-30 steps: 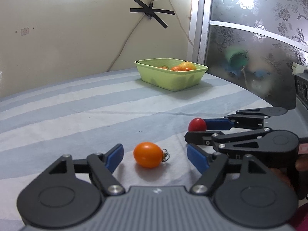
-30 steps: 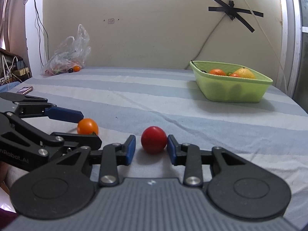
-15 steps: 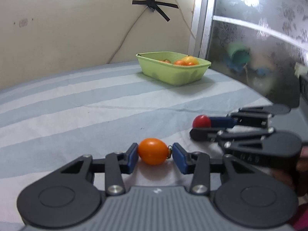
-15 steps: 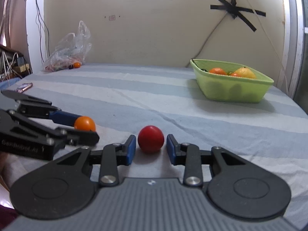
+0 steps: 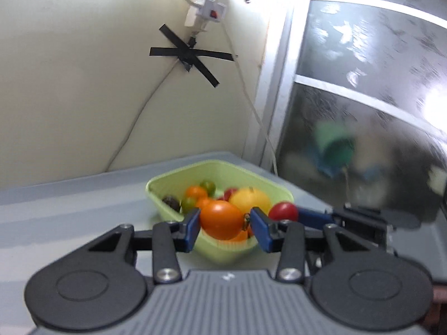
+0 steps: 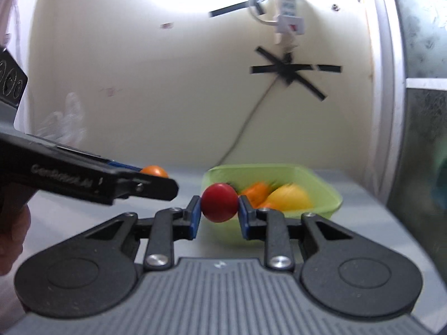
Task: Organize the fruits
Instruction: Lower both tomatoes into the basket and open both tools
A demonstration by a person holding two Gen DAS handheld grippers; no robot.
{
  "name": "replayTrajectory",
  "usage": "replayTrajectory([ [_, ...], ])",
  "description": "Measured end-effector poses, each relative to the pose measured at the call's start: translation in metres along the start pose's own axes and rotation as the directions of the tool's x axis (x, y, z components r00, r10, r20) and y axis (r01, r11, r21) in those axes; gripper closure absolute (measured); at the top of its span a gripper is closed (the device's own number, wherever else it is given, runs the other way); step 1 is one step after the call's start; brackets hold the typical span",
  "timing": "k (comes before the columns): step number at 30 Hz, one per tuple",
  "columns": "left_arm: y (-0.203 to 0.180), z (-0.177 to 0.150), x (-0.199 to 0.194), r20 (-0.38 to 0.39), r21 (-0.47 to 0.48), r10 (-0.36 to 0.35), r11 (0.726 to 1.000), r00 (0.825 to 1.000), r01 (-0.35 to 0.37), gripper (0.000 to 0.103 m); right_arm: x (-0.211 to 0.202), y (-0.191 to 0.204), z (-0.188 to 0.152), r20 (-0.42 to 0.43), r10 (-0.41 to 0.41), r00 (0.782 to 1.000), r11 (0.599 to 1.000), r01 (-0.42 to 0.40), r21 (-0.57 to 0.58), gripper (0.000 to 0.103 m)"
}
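Observation:
My left gripper (image 5: 225,224) is shut on an orange tomato (image 5: 221,219) and holds it in the air just before the near rim of a light green bin (image 5: 223,166). The bin holds several fruits, among them a yellow one (image 5: 252,199). My right gripper (image 6: 218,209) is shut on a red tomato (image 6: 219,205) and holds it raised in front of the same bin (image 6: 332,203). The right gripper shows in the left wrist view (image 5: 290,214) with the red tomato (image 5: 282,210), to the right of the orange one. The left gripper crosses the right wrist view at left, the orange tomato (image 6: 153,170) at its tip.
The bin stands on a grey striped cloth (image 5: 56,212) near the back wall. A power strip and cable taped with black tape (image 5: 192,55) hang on the wall above it. A metal-framed patterned glass panel (image 5: 363,111) stands to the right. A plastic bag (image 6: 64,122) lies far left.
Both grippers have lifted their tomatoes off the cloth and carried them forward to the green bin. The left gripper closed on the orange tomato a second ago.

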State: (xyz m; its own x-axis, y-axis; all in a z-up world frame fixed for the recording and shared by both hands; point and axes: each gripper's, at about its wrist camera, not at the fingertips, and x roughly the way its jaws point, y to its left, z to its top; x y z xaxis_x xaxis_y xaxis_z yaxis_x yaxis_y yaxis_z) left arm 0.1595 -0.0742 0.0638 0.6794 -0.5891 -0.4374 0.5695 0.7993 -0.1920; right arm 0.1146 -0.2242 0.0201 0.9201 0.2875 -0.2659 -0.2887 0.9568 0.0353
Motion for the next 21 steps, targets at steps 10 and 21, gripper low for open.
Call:
replayTrajectory([
  [10, 0.009, 0.022, 0.086, -0.056, -0.005, 0.031, 0.999, 0.998, -0.032, 0.052, 0.059, -0.023, 0.005, -0.023, -0.065, 0.998, 0.996, 0.064, -0.058, 0.070],
  [21, -0.001, 0.021, 0.059, -0.001, -0.018, 0.034, 0.999, 0.999, -0.034, 0.030, 0.044, -0.027, 0.008, 0.046, -0.083, 0.995, 0.996, 0.084, -0.030, 0.049],
])
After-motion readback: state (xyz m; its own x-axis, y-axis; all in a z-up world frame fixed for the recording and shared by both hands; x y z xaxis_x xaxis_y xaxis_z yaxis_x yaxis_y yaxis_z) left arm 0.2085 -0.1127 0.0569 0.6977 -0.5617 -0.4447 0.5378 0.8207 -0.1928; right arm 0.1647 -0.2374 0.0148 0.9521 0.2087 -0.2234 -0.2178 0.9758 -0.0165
